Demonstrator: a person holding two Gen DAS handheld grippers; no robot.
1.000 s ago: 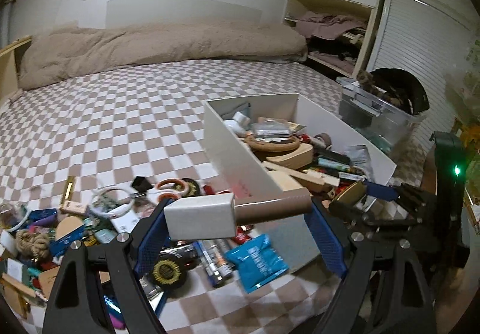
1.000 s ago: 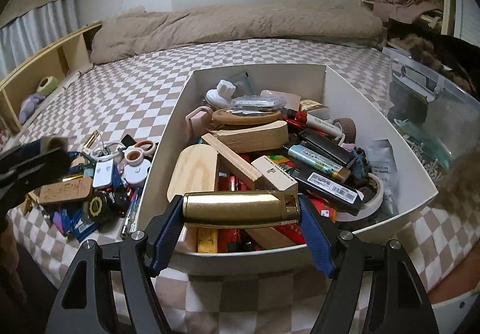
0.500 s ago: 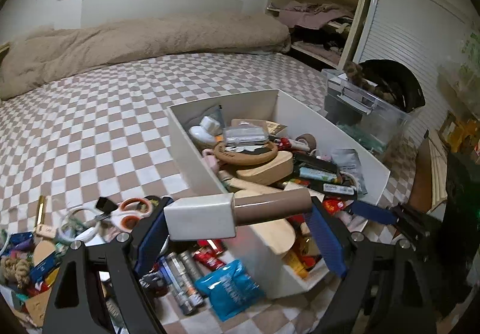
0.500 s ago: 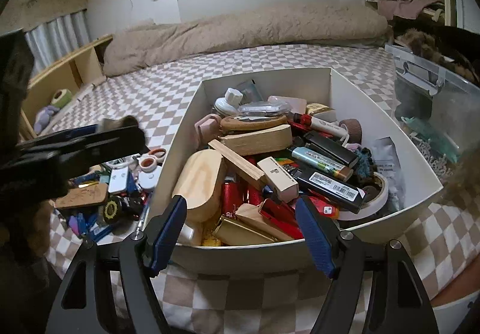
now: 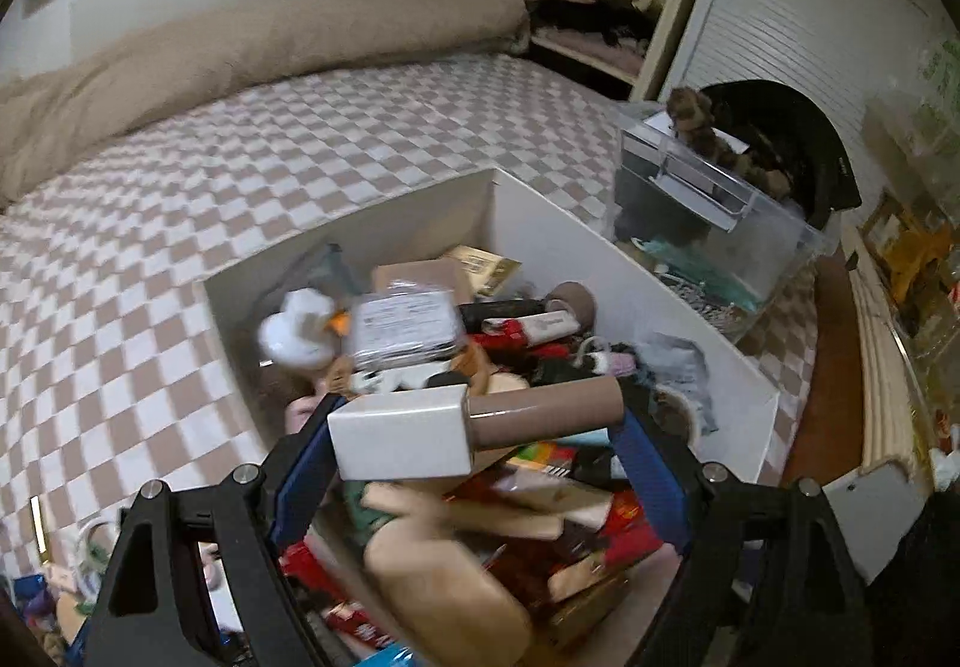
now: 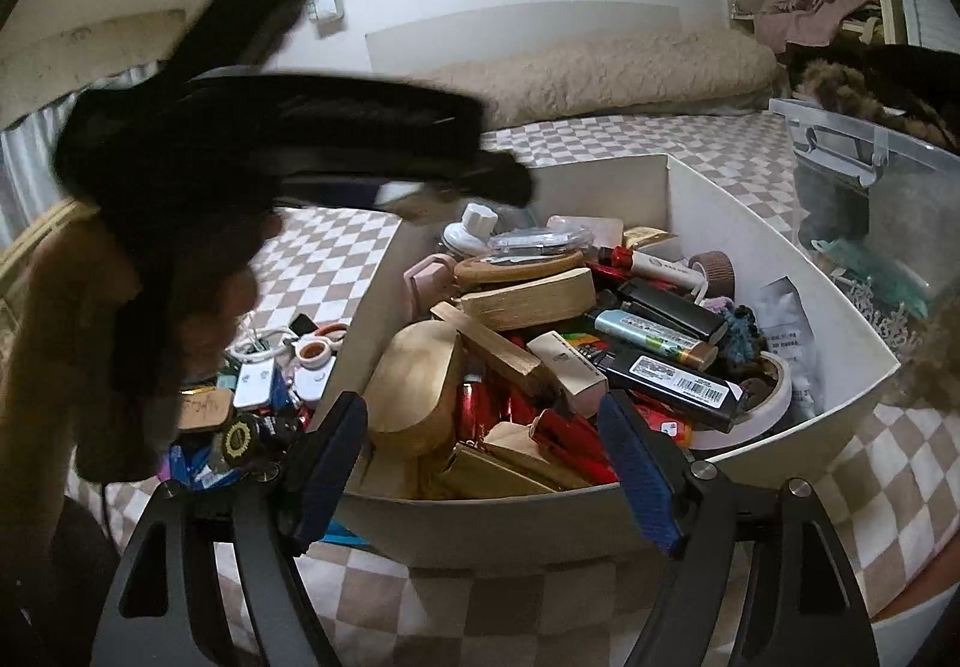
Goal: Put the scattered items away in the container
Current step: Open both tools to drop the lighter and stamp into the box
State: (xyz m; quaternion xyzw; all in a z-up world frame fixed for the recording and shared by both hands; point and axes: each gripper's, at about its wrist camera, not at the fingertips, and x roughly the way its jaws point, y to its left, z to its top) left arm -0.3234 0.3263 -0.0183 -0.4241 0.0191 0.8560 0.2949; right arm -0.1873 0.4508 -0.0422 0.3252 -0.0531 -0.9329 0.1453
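Held item: I have a white square-bodied bottle with a brown cylindrical cap [image 5: 474, 430] clamped end to end in my left gripper [image 5: 474, 445], above the container's near end.
Container: the white rectangular box [image 6: 708, 199] on the checkered bedspread [image 5: 180, 223] is heaped to the rim.
Right gripper [image 6: 483, 463]: jaws opening, nothing between them, at the box's near wall.
Remaining clutter: small items [image 6: 264, 391] lie left of the box.
Risk: I judge that the bottle, released onto that heap, could roll off the wooden blocks [image 6: 528, 295] and over the wall.
Second risk: both grippers crowd one end; a collision looks possible.
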